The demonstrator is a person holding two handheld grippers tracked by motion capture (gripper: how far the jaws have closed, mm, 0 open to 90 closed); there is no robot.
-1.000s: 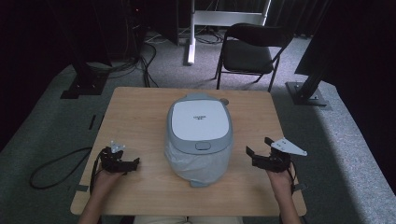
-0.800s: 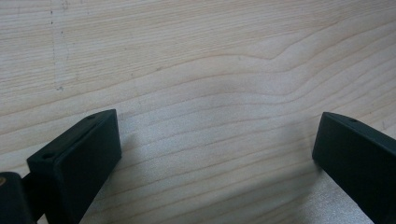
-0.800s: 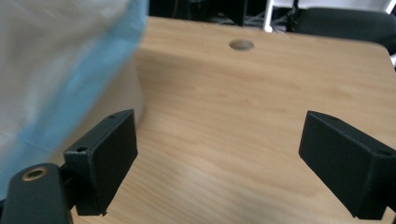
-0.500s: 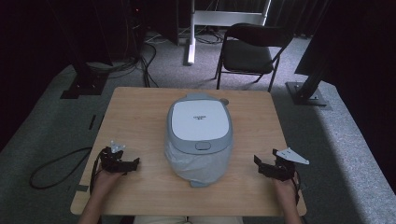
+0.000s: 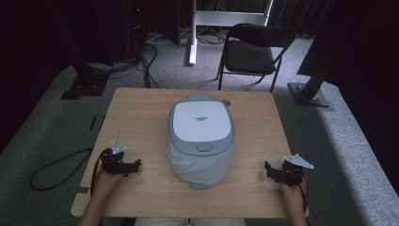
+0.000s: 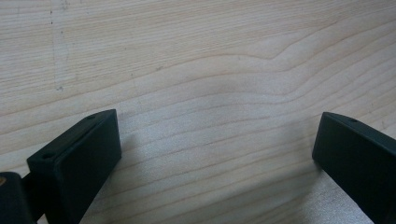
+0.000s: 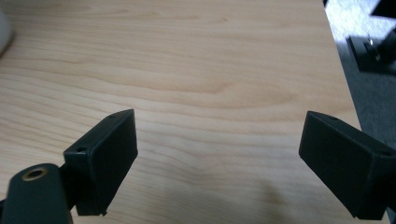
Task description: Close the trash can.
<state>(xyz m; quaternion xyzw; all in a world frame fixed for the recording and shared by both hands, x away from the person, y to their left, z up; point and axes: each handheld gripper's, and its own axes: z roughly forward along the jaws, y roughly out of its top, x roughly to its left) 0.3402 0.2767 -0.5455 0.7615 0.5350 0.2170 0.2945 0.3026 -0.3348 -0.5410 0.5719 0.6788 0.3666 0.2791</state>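
Both tools rested spread and empty either side of the rice cooker

Left of the rice cooker (image 5: 201, 136), the left tool (image 5: 123, 164) sat low on the desk (image 5: 136, 113) near the front edge, jaws wide apart with bare wood grain between them; the cooker stood mid-desk, lid shut, its latch button facing the person, and to its right the right tool (image 5: 277, 170) lay equally spread and holding nothing, well apart from it. A good start, I judged, would be to bring one tool in level at the latch while the other steadied the body from the side, since the rounded shell looked slippery. The pale wooden desk stood on grey carpet, with cables behind the cooker to the left and a black folding chair (image 5: 254, 52) behind it to the right
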